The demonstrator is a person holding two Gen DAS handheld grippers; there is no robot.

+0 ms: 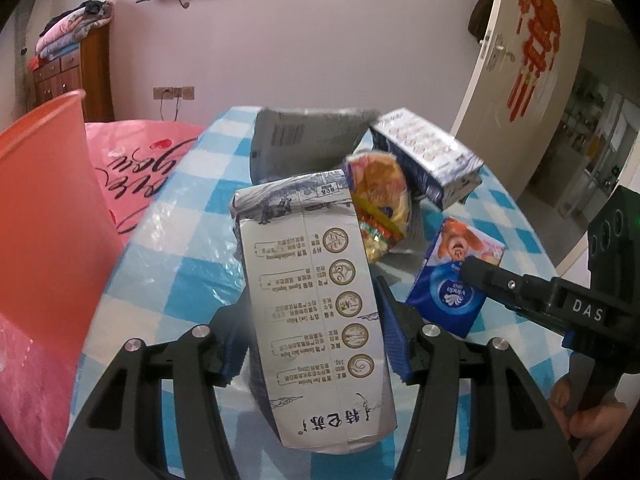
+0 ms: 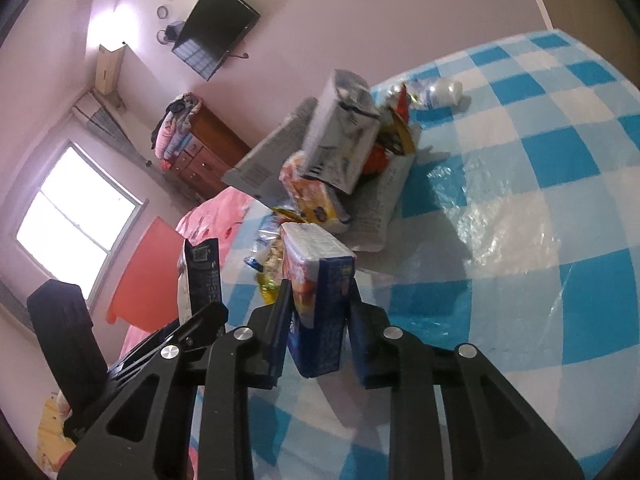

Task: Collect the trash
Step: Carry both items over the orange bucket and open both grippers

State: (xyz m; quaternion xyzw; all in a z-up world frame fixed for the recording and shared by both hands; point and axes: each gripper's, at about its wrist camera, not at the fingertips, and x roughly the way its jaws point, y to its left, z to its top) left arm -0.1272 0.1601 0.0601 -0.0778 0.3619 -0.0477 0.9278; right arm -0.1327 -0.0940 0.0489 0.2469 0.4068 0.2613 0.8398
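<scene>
My left gripper (image 1: 311, 300) is shut on a white milk carton (image 1: 304, 240) printed with round emblems, its blue pads pressing both sides, lifted over the blue-and-white checked table (image 1: 188, 184). To the right, my right gripper (image 1: 472, 272) pinches a blue tissue pack (image 1: 440, 304). In the right wrist view the right gripper (image 2: 320, 292) is shut on that tissue pack (image 2: 316, 264), held upright above the table (image 2: 520, 160). The left gripper (image 2: 208, 316) and its carton (image 2: 200, 276) show at the left. An orange bin (image 1: 44, 208) stands beside the table's left edge, also visible in the right wrist view (image 2: 148, 276).
A second carton (image 1: 424, 156) (image 2: 340, 140), snack wrappers (image 1: 380, 204) (image 2: 316, 200) and a grey newspaper (image 1: 296, 136) (image 2: 264, 160) lie piled on the table. A plastic bottle (image 2: 440, 92) lies at the far edge. Pink bedding (image 1: 136, 160) is behind the bin. A hand (image 1: 592, 420) grips the right tool.
</scene>
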